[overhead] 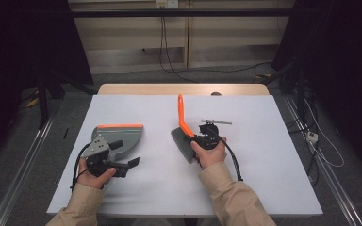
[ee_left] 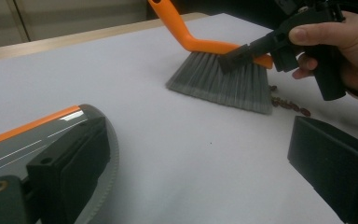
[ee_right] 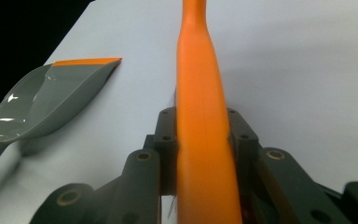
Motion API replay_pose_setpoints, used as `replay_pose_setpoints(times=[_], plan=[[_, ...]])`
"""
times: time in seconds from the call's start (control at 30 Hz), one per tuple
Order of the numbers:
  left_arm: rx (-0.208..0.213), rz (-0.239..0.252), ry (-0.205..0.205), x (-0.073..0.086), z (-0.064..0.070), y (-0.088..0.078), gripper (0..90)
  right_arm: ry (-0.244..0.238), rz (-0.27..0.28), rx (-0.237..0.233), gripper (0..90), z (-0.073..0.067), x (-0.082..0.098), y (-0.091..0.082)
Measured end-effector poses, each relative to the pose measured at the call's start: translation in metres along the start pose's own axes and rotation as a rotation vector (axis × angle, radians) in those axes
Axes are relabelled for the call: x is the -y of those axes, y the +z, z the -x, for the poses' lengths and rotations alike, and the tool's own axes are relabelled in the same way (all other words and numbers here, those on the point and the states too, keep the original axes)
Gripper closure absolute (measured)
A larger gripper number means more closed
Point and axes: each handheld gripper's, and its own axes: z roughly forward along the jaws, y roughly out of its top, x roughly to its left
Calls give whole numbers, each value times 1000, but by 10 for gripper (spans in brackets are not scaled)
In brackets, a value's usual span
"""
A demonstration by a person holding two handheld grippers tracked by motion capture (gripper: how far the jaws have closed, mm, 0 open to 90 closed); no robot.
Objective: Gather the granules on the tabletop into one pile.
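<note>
A hand brush (overhead: 181, 113) with an orange handle and grey bristles stands on the white tabletop (overhead: 264, 179) near the middle. My right gripper (overhead: 191, 136) is shut on its handle just above the bristles, and the right gripper view shows a jaw on either side of the orange handle (ee_right: 200, 116). A grey dustpan (overhead: 122, 134) with an orange lip lies flat to the left. My left gripper (overhead: 125, 154) is open at the dustpan's near end. In the left gripper view one jaw sits over the dustpan (ee_left: 28, 140), the other stands far off, and only bare table lies between them.
Several small brown bits (ee_left: 289, 105) lie on the table beside the bristles (ee_left: 219, 79). The white board rests on a wooden table whose edge (overhead: 184, 88) shows at the back. Cables (overhead: 169, 61) and metal rails (overhead: 23, 174) lie on the floor around it.
</note>
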Motion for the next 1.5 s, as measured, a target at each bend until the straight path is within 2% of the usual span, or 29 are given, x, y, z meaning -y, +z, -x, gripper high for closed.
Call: replay_pose_setpoints(times=[0.17, 0.3, 0.5, 0.6, 0.67, 0.73, 0.77, 0.97, 1.07, 1.2, 1.33, 1.5], plan=[[0, -3, 5, 0, 2, 1, 55, 23, 12, 15, 711, 14, 5, -17], [0, -2, 10, -1, 3, 2, 55, 35, 25, 23, 711, 21, 9, -27], [6, -8, 6, -1, 3, 5, 55, 39, 38, -37, 712, 24, 7, -29], [8, -8, 6, -1, 3, 5, 54, 7, 48, -76, 712, 19, 5, -30], [6, -7, 6, -1, 3, 5, 55, -31, 47, -117, 712, 13, 5, -33], [6, -9, 3, -1, 2, 5, 55, -72, 37, -124, 712, 7, 7, -37], [6, -9, 4, -1, 2, 5, 55, -82, 33, -148, 712, 5, 9, -39], [5, -7, 5, -1, 3, 4, 54, -164, -3, -232, 713, 1, 27, -48], [7, -4, 3, -1, 4, 5, 55, -212, -4, -229, 712, 6, 33, -51], [5, -5, 4, -1, 3, 5, 55, -253, -11, -217, 713, 18, 33, -51], [0, -8, 3, -1, 3, 5, 55, -289, 8, -199, 712, 25, 28, -49], [2, -7, 0, -1, 3, 5, 55, -319, 14, -198, 712, 32, 17, -42]])
